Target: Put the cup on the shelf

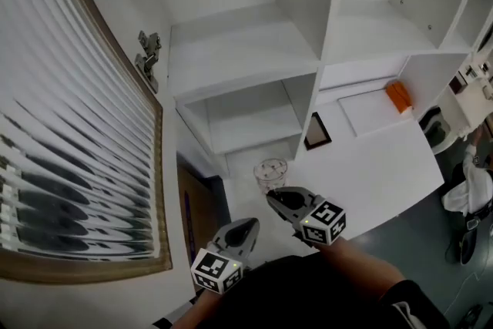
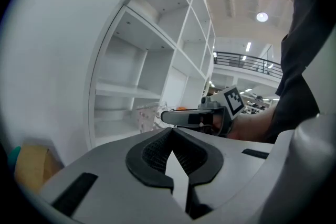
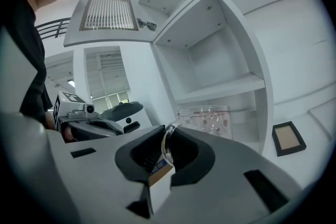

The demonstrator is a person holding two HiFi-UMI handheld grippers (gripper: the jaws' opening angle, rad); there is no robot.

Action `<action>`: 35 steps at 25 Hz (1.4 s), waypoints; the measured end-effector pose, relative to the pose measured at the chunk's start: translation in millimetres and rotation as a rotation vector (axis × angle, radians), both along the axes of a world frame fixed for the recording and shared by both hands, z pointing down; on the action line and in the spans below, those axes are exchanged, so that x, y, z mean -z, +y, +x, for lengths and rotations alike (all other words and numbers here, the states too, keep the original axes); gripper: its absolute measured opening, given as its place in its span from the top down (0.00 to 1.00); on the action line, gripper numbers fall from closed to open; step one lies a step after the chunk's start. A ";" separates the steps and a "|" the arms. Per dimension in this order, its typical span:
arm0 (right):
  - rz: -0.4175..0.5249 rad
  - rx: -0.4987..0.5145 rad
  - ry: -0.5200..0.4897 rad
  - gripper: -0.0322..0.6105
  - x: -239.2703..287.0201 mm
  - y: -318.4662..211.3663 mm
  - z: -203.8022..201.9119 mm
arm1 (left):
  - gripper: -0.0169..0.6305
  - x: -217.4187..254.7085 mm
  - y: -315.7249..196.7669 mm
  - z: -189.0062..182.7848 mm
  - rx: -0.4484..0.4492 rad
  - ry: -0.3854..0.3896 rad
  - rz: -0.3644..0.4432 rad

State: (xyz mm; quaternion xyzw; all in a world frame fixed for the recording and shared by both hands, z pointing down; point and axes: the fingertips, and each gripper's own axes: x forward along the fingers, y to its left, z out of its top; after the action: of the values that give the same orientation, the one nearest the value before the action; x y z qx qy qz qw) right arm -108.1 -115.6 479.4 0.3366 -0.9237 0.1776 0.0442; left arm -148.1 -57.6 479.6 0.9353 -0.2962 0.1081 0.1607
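Right gripper view: right gripper [image 3: 164, 145] narrowly clamps the cup [image 3: 210, 119] by its handle; left gripper [image 2: 172, 148] closed, empty.

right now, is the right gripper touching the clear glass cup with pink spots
Touching. The right gripper view shows the right gripper with its jaws closed on the curved handle of the clear glass cup.
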 end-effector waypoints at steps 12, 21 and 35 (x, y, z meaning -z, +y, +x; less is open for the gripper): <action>0.109 0.135 -0.010 0.90 68.8 1.9 -20.6 | 0.95 17.4 -14.6 11.2 0.049 0.023 0.073; 0.205 0.282 -0.013 0.90 107.2 -29.1 -43.6 | 0.95 16.0 -33.9 -0.2 0.204 0.046 0.066; 0.198 0.257 -0.031 0.90 106.9 -102.7 -60.0 | 0.95 2.5 -48.8 -7.9 0.236 0.029 0.028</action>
State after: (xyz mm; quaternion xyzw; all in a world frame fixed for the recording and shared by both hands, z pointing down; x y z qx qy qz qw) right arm -168.1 -218.3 372.5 0.2157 -0.9727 0.0838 0.0191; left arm -156.0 -106.5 477.1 0.8975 -0.4035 0.0709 0.1633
